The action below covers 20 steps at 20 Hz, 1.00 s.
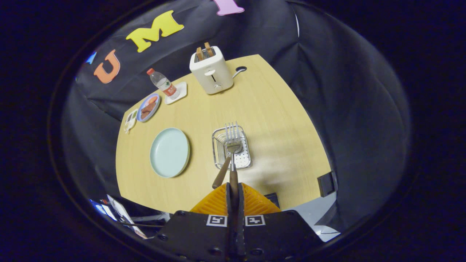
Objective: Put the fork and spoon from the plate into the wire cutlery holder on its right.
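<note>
My gripper (pixel 233 189) is shut on the brown handle of the fork (pixel 232 135). The fork points straight ahead, and its tines hang over the wire cutlery holder (pixel 244 157), which stands on the wooden table just beyond the fingers. The spoon (pixel 221 175) leans in that holder, its brown handle sticking out over the near rim towards me, left of the fork's shaft. Its bowl is hidden behind the fork. Left of the holder lies the pale blue plate (pixel 170 152), with nothing on it.
At the far side of the table stands a white toaster (pixel 212 71) with bread in its slots. Left of it are a water bottle (pixel 162 83) on a white coaster and a small plate of food (pixel 148 107). A black block (pixel 327 183) sits at the table's near right edge.
</note>
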Each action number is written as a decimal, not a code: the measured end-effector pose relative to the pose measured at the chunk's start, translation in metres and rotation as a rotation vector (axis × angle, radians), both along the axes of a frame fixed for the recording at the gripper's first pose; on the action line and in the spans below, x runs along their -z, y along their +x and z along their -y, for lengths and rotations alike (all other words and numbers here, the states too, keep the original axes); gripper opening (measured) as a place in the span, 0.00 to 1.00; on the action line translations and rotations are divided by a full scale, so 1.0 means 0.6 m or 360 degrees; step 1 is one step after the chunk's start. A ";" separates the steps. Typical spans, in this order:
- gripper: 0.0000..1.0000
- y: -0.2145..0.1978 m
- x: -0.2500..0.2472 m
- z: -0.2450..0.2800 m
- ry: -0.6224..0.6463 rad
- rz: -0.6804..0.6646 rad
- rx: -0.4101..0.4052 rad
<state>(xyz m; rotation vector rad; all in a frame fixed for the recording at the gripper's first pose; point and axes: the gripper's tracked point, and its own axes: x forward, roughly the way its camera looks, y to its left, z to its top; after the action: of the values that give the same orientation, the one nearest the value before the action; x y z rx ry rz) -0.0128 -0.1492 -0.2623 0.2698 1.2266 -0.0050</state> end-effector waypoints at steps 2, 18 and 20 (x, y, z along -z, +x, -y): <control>0.03 0.001 0.011 -0.006 0.0056 -0.0065 0.0024; 0.05 0.039 0.036 -0.004 0.0134 -0.0465 0.0064; 0.05 0.040 0.034 -0.008 0.0164 -0.0502 0.0052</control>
<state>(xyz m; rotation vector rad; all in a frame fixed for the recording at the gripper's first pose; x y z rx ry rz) 0.0110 -0.1443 -0.2829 0.3893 1.5384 -0.0130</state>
